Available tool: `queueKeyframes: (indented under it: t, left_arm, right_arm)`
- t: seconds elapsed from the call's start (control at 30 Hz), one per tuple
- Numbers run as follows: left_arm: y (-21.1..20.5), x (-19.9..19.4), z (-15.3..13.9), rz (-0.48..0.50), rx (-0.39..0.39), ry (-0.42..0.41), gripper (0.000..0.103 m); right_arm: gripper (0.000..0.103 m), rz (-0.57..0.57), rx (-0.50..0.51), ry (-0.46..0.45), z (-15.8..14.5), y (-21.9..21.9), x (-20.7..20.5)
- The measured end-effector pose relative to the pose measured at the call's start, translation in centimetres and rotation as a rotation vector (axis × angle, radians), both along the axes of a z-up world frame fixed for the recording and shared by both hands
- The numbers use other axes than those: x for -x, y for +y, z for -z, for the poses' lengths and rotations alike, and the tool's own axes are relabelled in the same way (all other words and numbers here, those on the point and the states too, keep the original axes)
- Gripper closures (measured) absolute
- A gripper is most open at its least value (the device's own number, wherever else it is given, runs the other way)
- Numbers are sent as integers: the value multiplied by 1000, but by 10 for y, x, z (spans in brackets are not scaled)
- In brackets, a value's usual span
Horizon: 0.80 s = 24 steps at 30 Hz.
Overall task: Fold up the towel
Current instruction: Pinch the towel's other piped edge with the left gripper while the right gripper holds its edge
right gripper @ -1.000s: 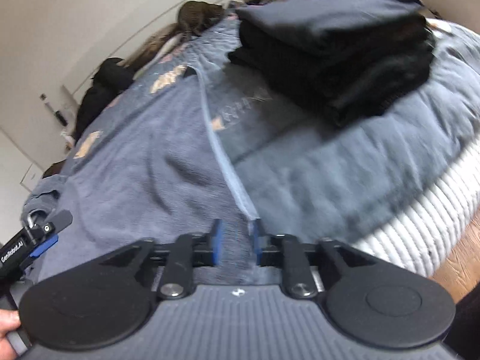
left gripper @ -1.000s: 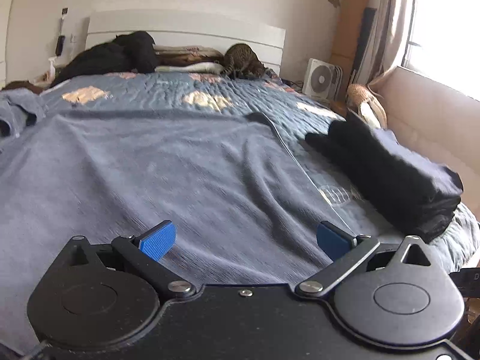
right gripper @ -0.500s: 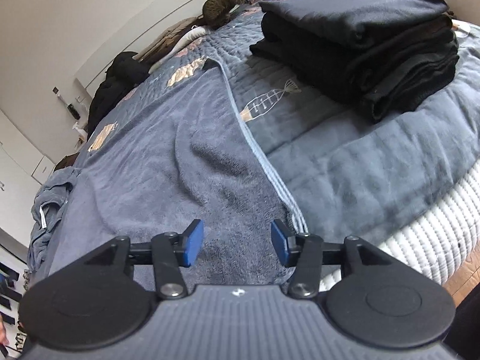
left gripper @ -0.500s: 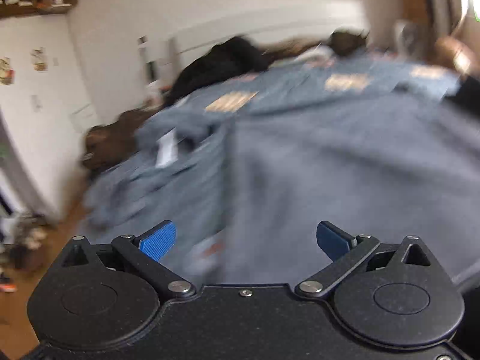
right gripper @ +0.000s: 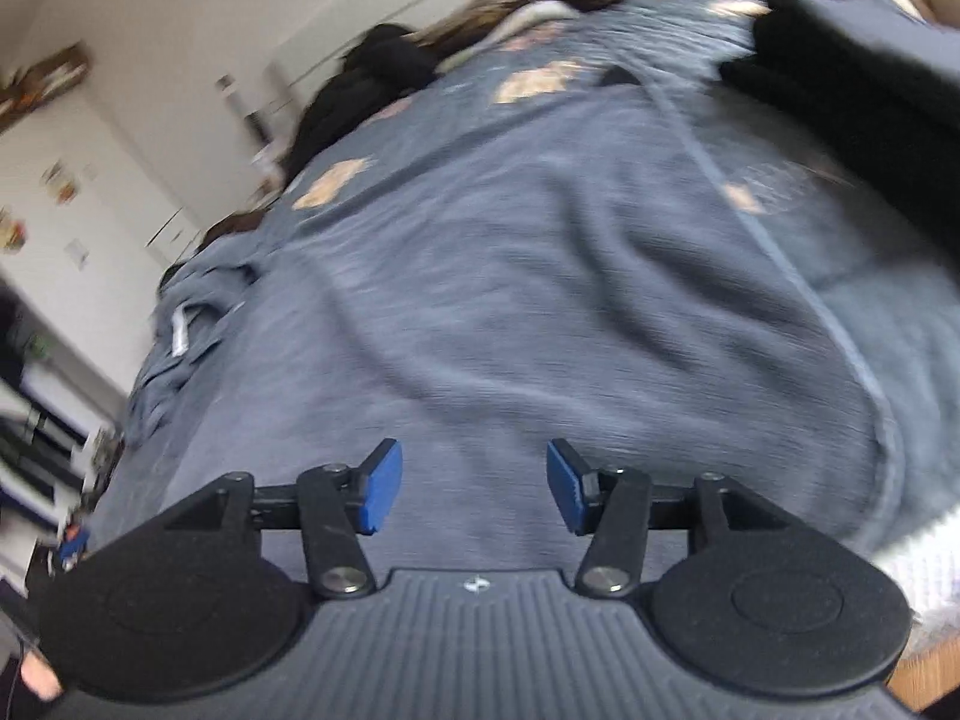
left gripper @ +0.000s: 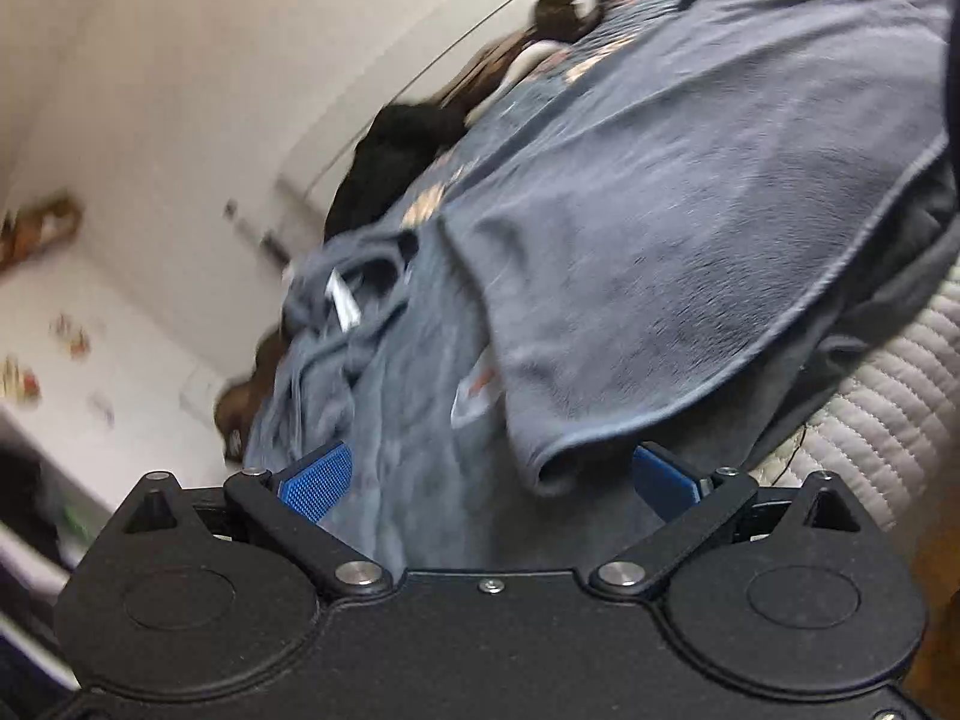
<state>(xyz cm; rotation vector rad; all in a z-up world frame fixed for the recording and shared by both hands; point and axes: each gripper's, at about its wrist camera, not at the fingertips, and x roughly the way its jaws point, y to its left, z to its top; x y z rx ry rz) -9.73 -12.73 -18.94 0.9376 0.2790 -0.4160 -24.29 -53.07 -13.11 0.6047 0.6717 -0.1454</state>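
Across the quilted bed (right gripper: pixel 600 60) lies a rumpled blue-grey terry towel (right gripper: pixel 540 300); the left gripper (left gripper: pixel 489 480) and right gripper (right gripper: pixel 474 495) gape apart, empty.

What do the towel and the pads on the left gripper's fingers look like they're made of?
The towel looks like soft terry cloth, matte grey-blue: fuzzy nap, limp folds and a flat woven hem band at its edge. The pads on the left gripper look like blue rubber or plastic with a fine ribbed grip texture; motion blur leaves it open.
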Motion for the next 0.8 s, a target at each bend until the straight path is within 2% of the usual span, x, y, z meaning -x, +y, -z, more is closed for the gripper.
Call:
queueKeyframes:
  t: [0.1, 0.17, 0.3, 0.43, 0.57, 0.63, 0.67, 0.7, 0.8]
  left_arm:
    - [-4, -1, 8, 69, -69, -66, 3]
    - [-5, -2, 16, 114, -139, -108, 5]
    - [-1, 1, 30, 188, -258, -172, 7]
    - [4, -2, 37, 221, -297, -168, 7]
    - [8, -7, 44, 248, -333, -168, 13]
    - [7, -9, 46, 255, -338, -158, 23]
    - [6, -11, 46, 254, -332, -149, 33]
    - [6, -13, 45, 251, -321, -138, 36]
    - [4, -18, 39, 239, -272, -105, 36]
  right_arm:
    - [29, -46, 5, -4, -10, 28, -19]
    - [25, -78, 3, -11, -15, 46, -32]
    - [23, -192, -67, -12, -25, 95, -62]
    - [22, -349, -145, 2, -29, 153, -90]
    - [22, -473, -61, 37, -23, 204, -109]
    - [22, -514, -32, 48, -20, 221, -117]
    - [22, -521, -29, 47, -19, 226, -121]
    - [22, -529, -27, 47, -19, 232, -124]
    - [22, -534, -14, 48, -18, 240, -131]
